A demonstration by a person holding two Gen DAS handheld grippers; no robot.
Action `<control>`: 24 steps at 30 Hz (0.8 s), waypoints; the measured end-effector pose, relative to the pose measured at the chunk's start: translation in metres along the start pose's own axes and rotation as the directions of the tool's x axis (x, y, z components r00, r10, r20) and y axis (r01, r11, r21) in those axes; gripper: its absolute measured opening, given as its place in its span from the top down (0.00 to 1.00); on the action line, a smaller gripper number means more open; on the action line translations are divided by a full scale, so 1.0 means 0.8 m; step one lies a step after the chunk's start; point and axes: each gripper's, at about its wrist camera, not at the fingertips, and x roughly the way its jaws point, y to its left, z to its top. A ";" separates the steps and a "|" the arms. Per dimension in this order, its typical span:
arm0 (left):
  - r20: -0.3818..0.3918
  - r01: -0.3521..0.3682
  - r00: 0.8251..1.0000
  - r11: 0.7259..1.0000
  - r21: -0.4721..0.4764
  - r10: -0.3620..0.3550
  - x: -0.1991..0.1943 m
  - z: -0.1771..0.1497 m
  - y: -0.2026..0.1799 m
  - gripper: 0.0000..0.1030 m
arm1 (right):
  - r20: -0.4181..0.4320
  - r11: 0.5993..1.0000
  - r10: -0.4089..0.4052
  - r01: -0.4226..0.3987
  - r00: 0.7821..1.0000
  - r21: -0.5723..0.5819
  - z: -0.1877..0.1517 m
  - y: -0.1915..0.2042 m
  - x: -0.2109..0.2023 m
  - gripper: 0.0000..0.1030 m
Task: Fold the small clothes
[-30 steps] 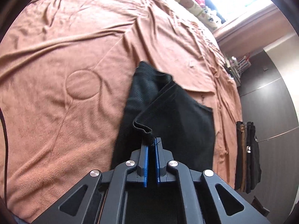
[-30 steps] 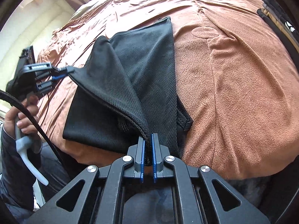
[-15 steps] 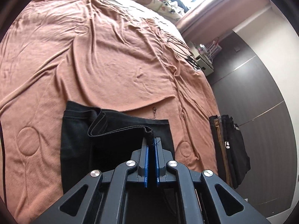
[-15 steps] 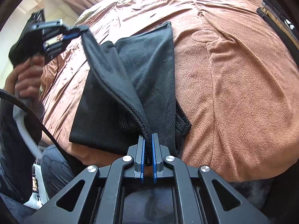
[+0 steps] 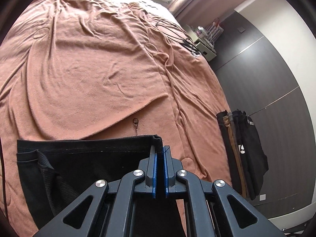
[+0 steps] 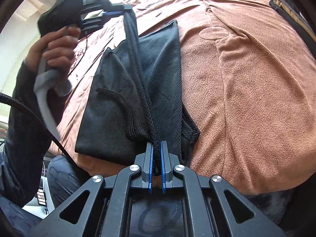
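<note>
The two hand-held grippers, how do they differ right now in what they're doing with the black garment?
The left hand-held gripper holds its corner raised above the bed, while the right hand-held gripper pinches the hem low at the bed's near edge. The left shows in both views, with a hand on its handle; the right only in its own. Both are shut on the black garment, its hem stretched between them.

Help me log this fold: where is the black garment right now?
The black garment lies on the brown bedspread near its front edge, centre-left in the right wrist view, its top layer stretched between the left claw and right claw.
</note>
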 end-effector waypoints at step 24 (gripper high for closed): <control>-0.074 -0.163 0.985 0.985 -0.061 0.158 -0.024 -0.044 0.074 0.64 | -0.002 0.998 0.009 -0.009 1.000 0.060 0.001 -0.020 0.010 0.97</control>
